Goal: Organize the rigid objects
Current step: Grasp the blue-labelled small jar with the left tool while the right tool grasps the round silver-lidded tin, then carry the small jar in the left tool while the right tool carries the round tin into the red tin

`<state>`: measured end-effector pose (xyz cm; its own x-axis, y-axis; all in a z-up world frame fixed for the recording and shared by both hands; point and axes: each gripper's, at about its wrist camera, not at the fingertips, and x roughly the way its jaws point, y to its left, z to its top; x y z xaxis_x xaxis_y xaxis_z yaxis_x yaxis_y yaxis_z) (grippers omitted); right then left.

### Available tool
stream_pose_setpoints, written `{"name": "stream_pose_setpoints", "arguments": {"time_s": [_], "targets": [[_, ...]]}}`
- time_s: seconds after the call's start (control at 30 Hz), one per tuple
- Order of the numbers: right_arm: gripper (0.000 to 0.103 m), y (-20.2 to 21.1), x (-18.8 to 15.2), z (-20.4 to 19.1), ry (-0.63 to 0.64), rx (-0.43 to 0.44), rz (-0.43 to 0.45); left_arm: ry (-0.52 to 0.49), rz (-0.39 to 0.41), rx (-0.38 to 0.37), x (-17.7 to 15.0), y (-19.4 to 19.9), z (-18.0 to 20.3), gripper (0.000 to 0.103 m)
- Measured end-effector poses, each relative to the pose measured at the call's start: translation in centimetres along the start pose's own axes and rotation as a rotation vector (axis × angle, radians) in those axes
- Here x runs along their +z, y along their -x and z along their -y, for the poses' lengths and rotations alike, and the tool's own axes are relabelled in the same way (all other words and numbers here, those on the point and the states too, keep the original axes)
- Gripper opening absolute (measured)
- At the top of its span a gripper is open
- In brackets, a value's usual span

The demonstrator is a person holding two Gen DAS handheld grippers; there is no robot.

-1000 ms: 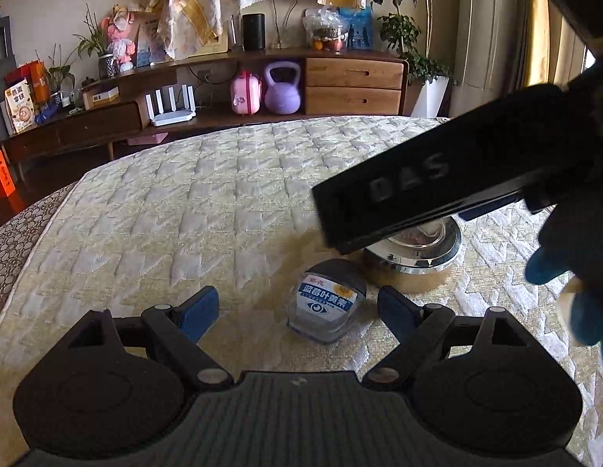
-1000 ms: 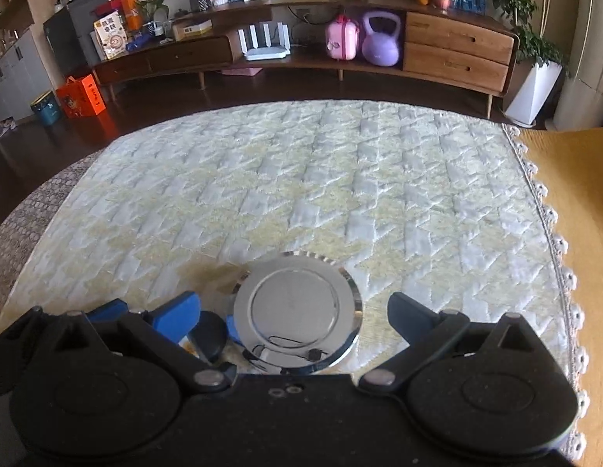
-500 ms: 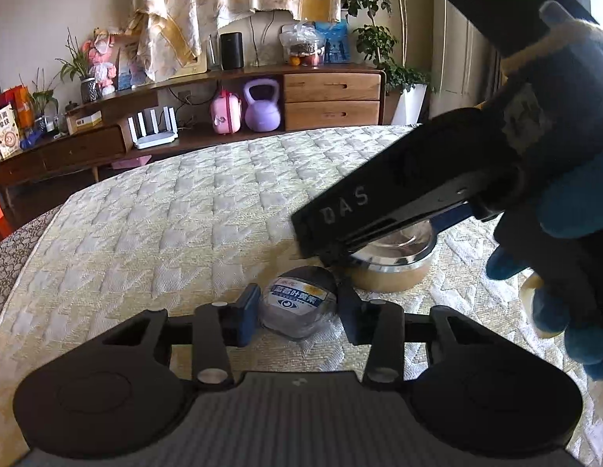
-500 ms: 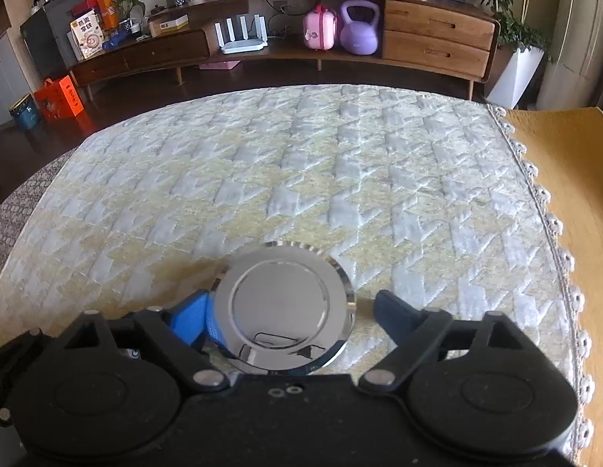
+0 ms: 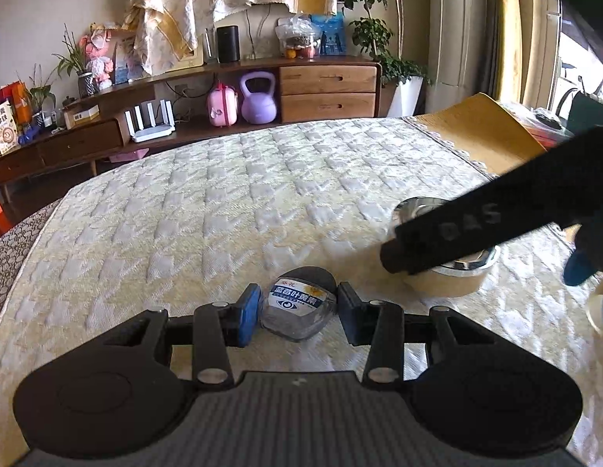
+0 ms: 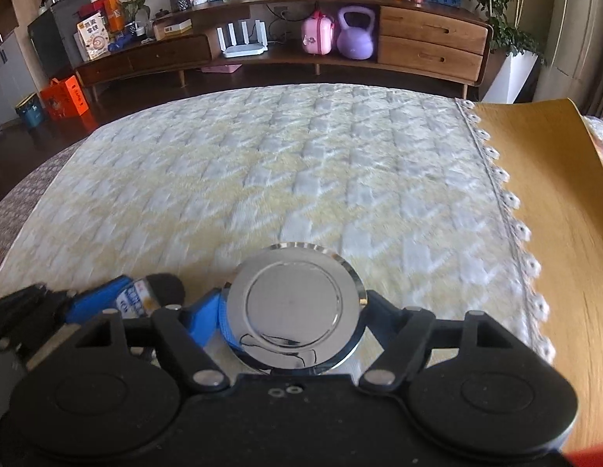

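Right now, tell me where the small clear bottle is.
In the left wrist view the small clear bottle lies on the quilted bedspread between the left gripper fingers, left of the metal-lidded tin.

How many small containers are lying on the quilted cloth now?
2. The clear jar with the blue label lies between the left gripper fingers. The chrome-lidded tin sits between the right gripper fingers. The grippers may hide others.

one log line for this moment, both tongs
left tongs: closed on small jar lying on quilted cover | right tongs: closed around round tin with mirror lid | both near cover
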<state>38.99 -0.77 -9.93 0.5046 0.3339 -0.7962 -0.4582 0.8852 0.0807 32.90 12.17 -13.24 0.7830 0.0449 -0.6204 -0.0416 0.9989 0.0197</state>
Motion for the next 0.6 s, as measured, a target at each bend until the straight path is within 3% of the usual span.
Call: {"name": "stream_pose_setpoints", "arguments": {"time_s": [0.6], "targets": [[0.076, 12.1, -6.2, 2.1, -0.019, 0.068, 0.042, -0.011, -0.021, -0.069, -0.9, 9.5, 5.3, 0.042]]}}
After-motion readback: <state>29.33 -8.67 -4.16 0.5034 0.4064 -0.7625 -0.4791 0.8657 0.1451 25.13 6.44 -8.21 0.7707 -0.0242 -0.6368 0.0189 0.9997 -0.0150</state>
